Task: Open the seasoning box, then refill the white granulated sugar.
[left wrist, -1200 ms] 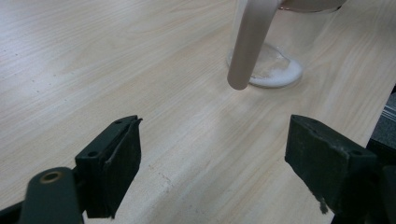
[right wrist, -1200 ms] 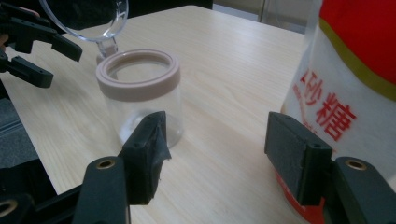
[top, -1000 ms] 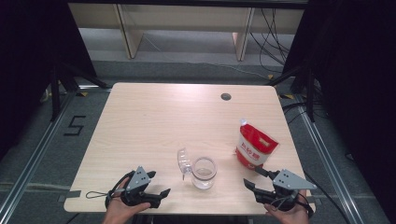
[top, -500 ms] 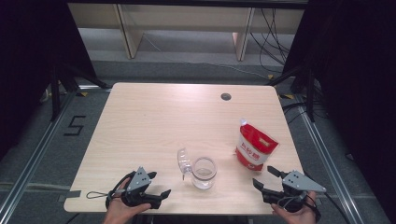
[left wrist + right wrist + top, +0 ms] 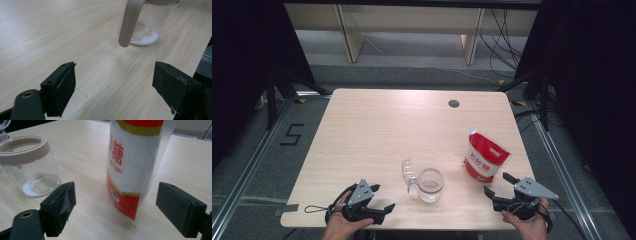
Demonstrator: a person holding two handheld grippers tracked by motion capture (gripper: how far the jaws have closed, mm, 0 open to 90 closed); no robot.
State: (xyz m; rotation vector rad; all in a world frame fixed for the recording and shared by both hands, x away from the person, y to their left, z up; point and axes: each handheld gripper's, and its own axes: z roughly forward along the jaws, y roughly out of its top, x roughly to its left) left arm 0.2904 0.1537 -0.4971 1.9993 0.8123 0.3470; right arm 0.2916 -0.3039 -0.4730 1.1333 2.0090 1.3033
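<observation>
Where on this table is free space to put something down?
The far half of the table, behind the jar and sugar bag, is bare up to the small hole. The near edge is crowded.

Jar point(image 5: 430, 184) near front edge of table point(image 5: 377, 130); sugar bag point(image 5: 484, 157) upright just right, slightly behind.

Two bare hands, no sleeves visible, each grip a black two-jaw tool. The left gripper point(image 5: 381, 199) and right gripper point(image 5: 498, 184) each carry a grey three-cornered top plate. Black cables loop from both. Jaws are blocky, matt black pads with small screw holes and a brass-ringed pivot.
</observation>
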